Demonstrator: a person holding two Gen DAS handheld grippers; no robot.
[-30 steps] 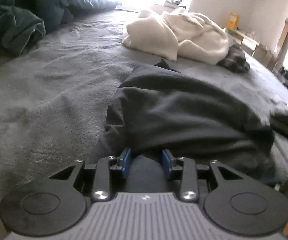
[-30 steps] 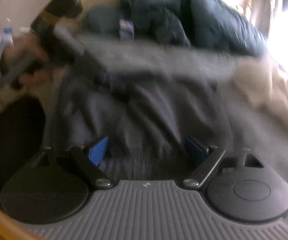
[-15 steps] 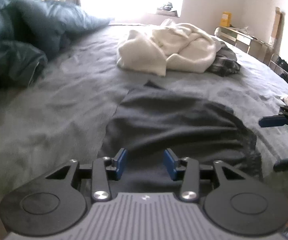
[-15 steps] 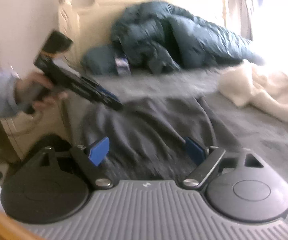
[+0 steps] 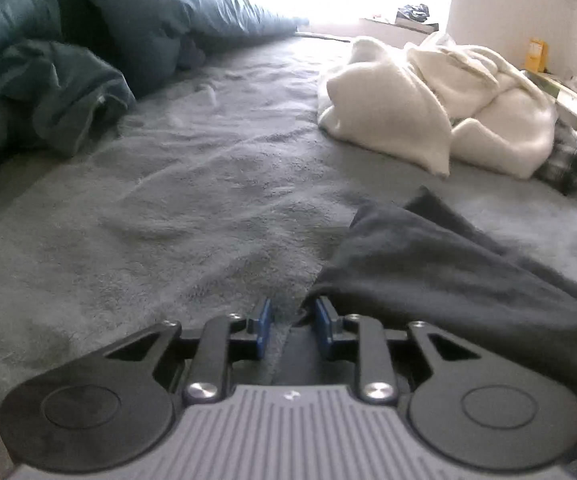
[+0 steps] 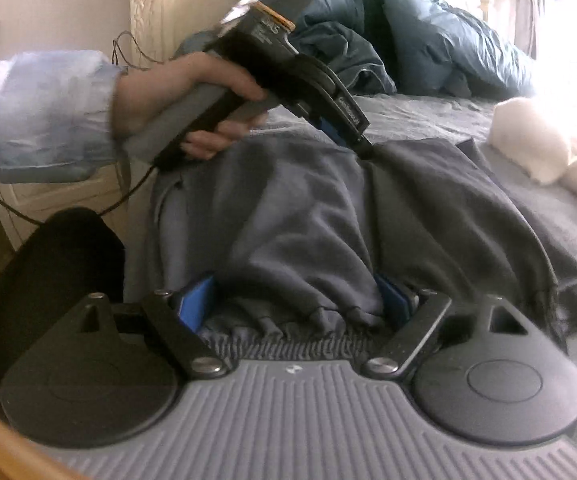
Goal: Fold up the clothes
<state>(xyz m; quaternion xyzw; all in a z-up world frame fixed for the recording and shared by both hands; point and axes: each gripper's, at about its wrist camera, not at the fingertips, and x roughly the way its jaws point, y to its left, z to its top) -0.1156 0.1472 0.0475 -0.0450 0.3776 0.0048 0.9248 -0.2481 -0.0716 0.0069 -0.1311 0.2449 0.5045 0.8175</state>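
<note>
Two grippers: both in view, each at the same dark grey garment, which lies on a grey bed cover.
Left gripper: blue fingers set narrowly apart. In its own view the garment's edge runs in between them. In the right wrist view the same tool has its tip at a raised peak of the cloth, and the fabric falls away from that point on both sides. Judged pinched onto the garment.
Left hand: wrapped round the tool's grey handle; pale blue sleeve at the wrist.
Right gripper: fingers spread wide. The gathered waistband of the garment lies bunched between them. Fabric touches the inner faces of both blue fingers, but nothing is clamped.
Garment position: near edge of the bed, waistband end at the right gripper, far end lifted at the left gripper. Folds run from the peak down to the waistband. Its right side spreads flat on the cover.
Other laundry: white fleecy heap further up the bed, well apart from the garment; a plaid item just behind it.
Bedding: dark teal duvet piled at the head end.
Surroundings: cream carved headboard behind the left hand.
</note>
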